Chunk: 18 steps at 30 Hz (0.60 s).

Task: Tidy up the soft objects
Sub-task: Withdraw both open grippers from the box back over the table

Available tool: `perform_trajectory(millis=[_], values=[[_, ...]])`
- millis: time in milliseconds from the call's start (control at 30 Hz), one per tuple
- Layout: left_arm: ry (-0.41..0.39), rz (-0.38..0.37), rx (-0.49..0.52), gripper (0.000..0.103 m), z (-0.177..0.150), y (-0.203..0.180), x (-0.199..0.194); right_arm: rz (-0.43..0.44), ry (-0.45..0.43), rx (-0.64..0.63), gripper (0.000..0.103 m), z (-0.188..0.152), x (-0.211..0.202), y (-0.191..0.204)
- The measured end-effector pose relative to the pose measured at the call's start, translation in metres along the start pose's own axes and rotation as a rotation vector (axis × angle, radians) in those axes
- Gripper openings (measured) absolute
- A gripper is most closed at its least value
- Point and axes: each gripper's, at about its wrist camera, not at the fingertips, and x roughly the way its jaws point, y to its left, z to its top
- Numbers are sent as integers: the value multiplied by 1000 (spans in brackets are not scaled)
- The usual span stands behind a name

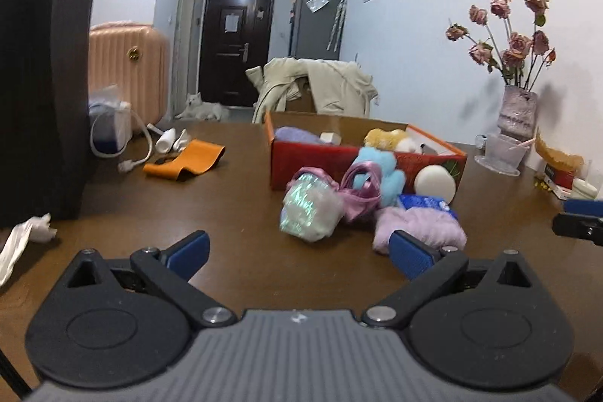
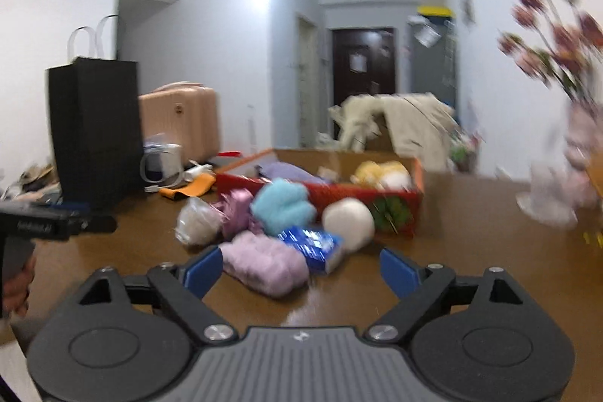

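I hold both grippers, left [image 1: 297,253] and right [image 2: 301,270], jaws apart, facing the lilac plush [image 2: 264,266] mid-frame, ready to box [image 1: 361,164] it.

Soft things are sitting in a heap on the brown table, right before the red box [image 1: 324,161]. Lilac plush [image 1: 418,226] is lying nearest, flat. Blue pack [image 2: 312,243] is resting behind it, tilted. Iridescent pouch [image 1: 311,208] is leaning left of the heap, touching the pink bag [image 1: 361,189]. Blue plush [image 1: 380,172] is leaning against the box front. White round pad [image 1: 435,182] is propping upright beside it. Inside the box, purple plush [image 1: 296,134] and yellow plush [image 1: 388,138] are lying apart.
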Motion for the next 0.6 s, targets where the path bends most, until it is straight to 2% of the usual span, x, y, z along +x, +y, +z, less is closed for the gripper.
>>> perform_trajectory(millis=[133,267,600], values=[[7,-11,-28,103,-1,5,-2,1,34,28,90,-12,0,-2],[-1,-29,-13,103,-2,1,-2,7,32,19,90,-10,3,4],[50,-37,-23,103,0,0,31,11,58,14,89,-2,32,4]])
